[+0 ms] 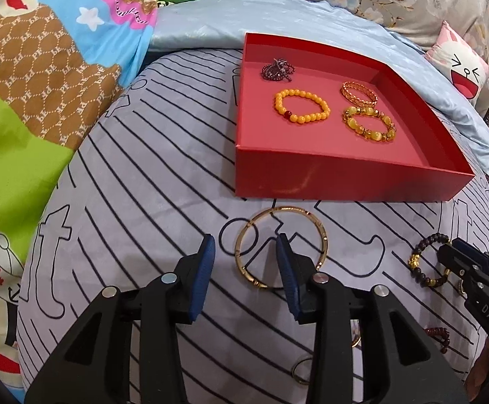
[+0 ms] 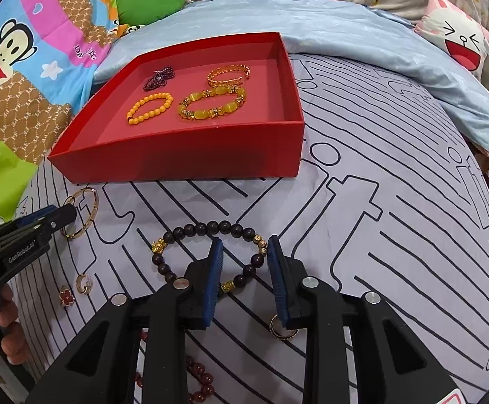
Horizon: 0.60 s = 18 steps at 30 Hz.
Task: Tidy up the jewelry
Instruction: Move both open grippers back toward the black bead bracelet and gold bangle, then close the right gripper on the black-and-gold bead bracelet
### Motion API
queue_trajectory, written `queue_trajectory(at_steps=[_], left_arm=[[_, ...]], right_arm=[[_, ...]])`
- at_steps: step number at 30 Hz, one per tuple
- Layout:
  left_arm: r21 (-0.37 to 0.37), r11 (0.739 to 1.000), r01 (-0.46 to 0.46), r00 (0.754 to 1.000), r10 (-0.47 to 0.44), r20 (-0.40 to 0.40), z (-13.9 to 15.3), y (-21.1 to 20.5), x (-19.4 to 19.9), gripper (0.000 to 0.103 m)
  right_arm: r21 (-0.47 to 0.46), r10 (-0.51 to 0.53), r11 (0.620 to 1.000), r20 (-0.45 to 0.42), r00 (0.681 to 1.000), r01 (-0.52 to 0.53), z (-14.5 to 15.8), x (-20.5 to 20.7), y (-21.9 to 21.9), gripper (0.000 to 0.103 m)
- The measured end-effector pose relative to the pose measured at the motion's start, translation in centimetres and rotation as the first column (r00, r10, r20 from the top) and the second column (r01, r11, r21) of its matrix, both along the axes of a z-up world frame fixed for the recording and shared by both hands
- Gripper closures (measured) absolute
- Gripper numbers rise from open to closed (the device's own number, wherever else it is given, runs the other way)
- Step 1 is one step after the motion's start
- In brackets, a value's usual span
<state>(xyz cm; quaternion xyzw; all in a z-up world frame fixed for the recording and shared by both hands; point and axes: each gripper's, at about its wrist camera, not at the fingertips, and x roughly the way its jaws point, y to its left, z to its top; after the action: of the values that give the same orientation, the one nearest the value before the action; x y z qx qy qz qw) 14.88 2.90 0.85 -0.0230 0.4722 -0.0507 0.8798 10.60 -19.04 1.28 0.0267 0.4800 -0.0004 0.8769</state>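
Note:
A red box (image 1: 345, 181) (image 2: 177, 161) lies on the striped bedsheet and holds a yellow bead bracelet (image 1: 301, 106) (image 2: 150, 107), an amber bracelet (image 1: 369, 124) (image 2: 212, 104), a gold chain bangle (image 1: 358, 93) (image 2: 229, 72) and a dark purple bead piece (image 1: 278, 67) (image 2: 159, 77). My left gripper (image 1: 246, 242) is open, its jaws straddling the left rim of a thin gold bangle (image 1: 311, 217) (image 2: 91, 208) on the sheet. My right gripper (image 2: 245, 244) is open, its jaws straddling the right side of a dark bead bracelet with gold charms (image 2: 210, 227) (image 1: 424, 262).
Small pieces lie on the sheet: a gold ring (image 2: 84, 282), a red clover charm (image 2: 66, 298), a dark ring (image 2: 278, 328), a red bead strand (image 2: 200, 377). A cartoon quilt (image 1: 42, 67) lies left, a blue satin cloth (image 1: 278, 17) behind the box.

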Motion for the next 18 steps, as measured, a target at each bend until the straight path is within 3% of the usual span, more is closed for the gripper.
queue_trajectory(at_steps=[5,8,10,12,18], left_arm=[[-0.023,1.0,0.007,1.0,-0.007,-0.002,0.1,-0.1,0.1,0.068],[-0.058,0.998,0.006,1.0,-0.007,-0.007,0.3,-0.1,-0.1,0.066],[-0.072,0.997,0.011,1.0,-0.011,-0.004,0.5,-0.2,-0.5,0.053],[-0.069,0.997,0.023,1.0,-0.023,0.012,0.8,-0.6,-0.8,0.047],[-0.045,0.998,0.051,0.999,-0.051,-0.005,0.1,-2.0,-0.4,0.046]], right_arm=[[0.0,-0.004,1.0,0.004,1.0,0.004,-0.1,0.0,-0.3,0.094],[0.001,-0.003,1.0,0.009,1.0,0.003,-0.1,-0.1,-0.3,0.095],[-0.003,-0.004,1.0,0.011,1.0,0.004,-0.1,-0.2,-0.3,0.095],[-0.002,-0.005,1.0,0.011,1.0,0.005,-0.1,-0.2,-0.3,0.095],[0.01,-0.011,1.0,0.003,1.0,0.011,-0.1,-0.2,-0.4,0.095]])
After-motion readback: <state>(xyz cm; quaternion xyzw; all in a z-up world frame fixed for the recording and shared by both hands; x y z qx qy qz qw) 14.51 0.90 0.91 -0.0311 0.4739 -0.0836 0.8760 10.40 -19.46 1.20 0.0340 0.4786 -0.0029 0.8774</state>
